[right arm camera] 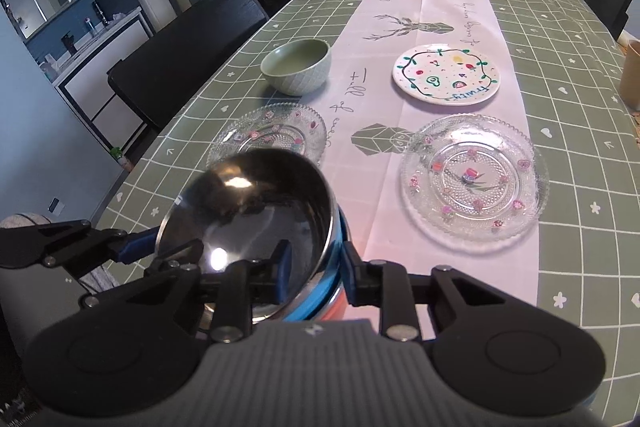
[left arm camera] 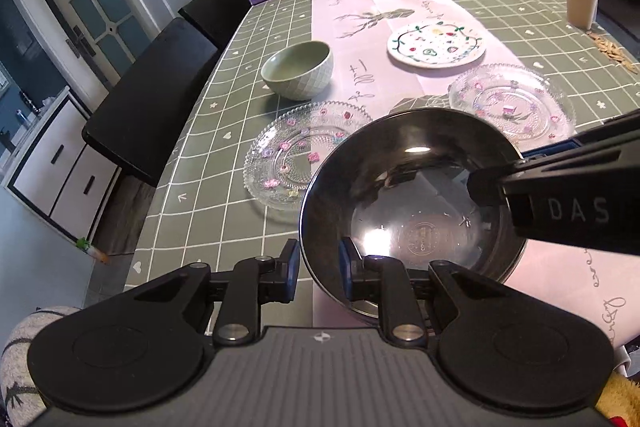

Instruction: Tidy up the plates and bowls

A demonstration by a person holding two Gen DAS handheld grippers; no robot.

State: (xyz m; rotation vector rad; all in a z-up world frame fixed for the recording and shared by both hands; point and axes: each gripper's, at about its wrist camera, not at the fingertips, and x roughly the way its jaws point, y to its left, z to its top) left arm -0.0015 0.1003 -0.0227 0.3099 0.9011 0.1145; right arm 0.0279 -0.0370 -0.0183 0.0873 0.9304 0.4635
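A steel bowl [left arm camera: 412, 203] is held tilted above the near end of the table [left arm camera: 224, 131], gripped from two sides. Its near rim is clamped between the pads of the left gripper [left arm camera: 318, 269], one pad outside the wall and one inside. Its right rim is pinched by the right gripper [right arm camera: 314, 267], likewise with one finger inside and one outside.

Just beyond the steel bowl, to its left, a glass plate [left arm camera: 288, 155] is partly covered by it. A second glass plate [right arm camera: 474, 177] lies beyond the steel bowl to the right, clear of it. Farther from the steel bowl, a green bowl [left arm camera: 298, 73] stands upright on the left and a painted plate [left arm camera: 436, 43] lies flat on the pale runner [left arm camera: 360, 3].
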